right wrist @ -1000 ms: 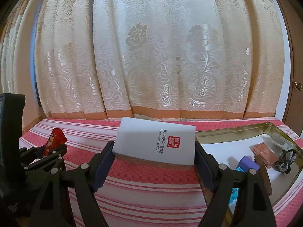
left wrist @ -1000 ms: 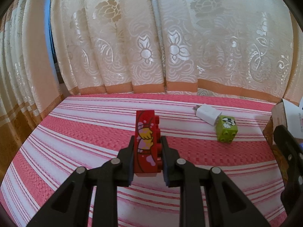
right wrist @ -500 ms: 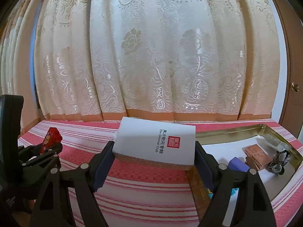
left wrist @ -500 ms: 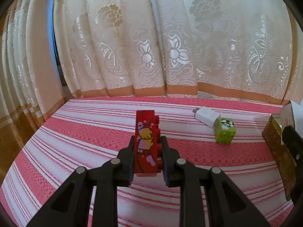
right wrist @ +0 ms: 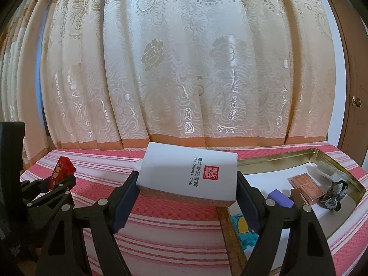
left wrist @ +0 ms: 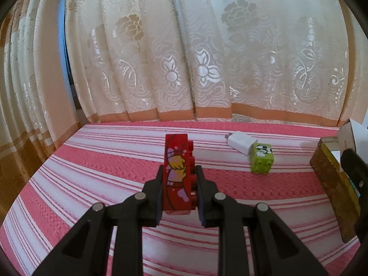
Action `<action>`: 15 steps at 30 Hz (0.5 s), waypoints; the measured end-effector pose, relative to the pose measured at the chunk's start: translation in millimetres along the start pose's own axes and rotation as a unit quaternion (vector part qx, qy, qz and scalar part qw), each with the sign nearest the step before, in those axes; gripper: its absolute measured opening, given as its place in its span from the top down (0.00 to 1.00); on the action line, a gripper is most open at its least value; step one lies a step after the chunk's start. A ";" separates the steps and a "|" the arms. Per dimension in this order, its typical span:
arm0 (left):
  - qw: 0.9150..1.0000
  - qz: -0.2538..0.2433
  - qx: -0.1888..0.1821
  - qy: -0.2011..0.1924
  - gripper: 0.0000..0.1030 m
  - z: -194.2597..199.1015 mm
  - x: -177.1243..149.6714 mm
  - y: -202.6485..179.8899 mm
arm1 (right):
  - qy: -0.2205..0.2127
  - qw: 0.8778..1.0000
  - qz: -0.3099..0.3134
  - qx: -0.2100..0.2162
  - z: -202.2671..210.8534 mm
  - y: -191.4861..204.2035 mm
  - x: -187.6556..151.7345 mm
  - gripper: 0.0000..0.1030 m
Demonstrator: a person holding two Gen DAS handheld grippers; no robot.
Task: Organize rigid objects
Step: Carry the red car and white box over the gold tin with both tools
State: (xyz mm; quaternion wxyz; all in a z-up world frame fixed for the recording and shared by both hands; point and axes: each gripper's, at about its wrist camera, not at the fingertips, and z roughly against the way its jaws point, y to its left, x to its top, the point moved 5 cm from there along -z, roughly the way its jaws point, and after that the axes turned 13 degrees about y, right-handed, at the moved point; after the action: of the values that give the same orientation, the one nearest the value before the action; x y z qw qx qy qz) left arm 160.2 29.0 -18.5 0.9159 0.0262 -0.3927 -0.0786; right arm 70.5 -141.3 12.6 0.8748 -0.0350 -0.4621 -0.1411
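Note:
My left gripper (left wrist: 179, 174) is shut on a red toy brick (left wrist: 177, 172) with a cartoon print, held upright above the pink striped cloth (left wrist: 103, 161). It also shows at the left of the right wrist view (right wrist: 62, 171). My right gripper (right wrist: 187, 184) is shut on a white card box with a red seal (right wrist: 188, 174), held level above the cloth just left of the gold tin tray (right wrist: 276, 158). A green toy brick (left wrist: 262, 158) and a white charger plug (left wrist: 240, 143) lie on the cloth at the right.
The tray holds a purple block (right wrist: 280, 199), a brown flat piece (right wrist: 307, 185), a dark figurine (right wrist: 335, 194) and a blue and yellow item (right wrist: 243, 230). The tray's corner shows at the right of the left wrist view (left wrist: 331, 184). Cream curtains (right wrist: 184, 69) hang behind.
Both grippers have lifted slightly with their loads still held. In the left wrist view the green brick and plug have drifted left, and the tray has come further into view.

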 end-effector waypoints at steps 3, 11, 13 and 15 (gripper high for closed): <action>1.000 -0.002 -0.001 0.000 0.79 2.2 -2.2 -4.6 | -0.002 1.000 -0.001 0.000 2.7 -3.4 -0.3 0.21; 1.000 -0.005 -0.003 -0.010 0.79 11.8 -6.7 -17.4 | -0.007 1.000 -0.004 0.000 9.0 -12.2 0.0 0.21; 1.000 -0.005 -0.004 -0.013 0.79 14.1 -7.3 -20.4 | -0.008 1.000 -0.005 -0.001 10.1 -15.2 0.1 0.21; 1.000 -0.005 -0.005 -0.013 0.79 15.1 -7.7 -23.4 | -0.010 1.000 -0.006 -0.003 11.5 -17.7 -0.1 0.21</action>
State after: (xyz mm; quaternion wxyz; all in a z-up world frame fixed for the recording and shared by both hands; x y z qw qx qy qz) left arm 141.1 7.5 -16.2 0.9105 0.0226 -0.4038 -0.0856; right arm 56.3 -156.0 17.9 0.8694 -0.0361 -0.4702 -0.1474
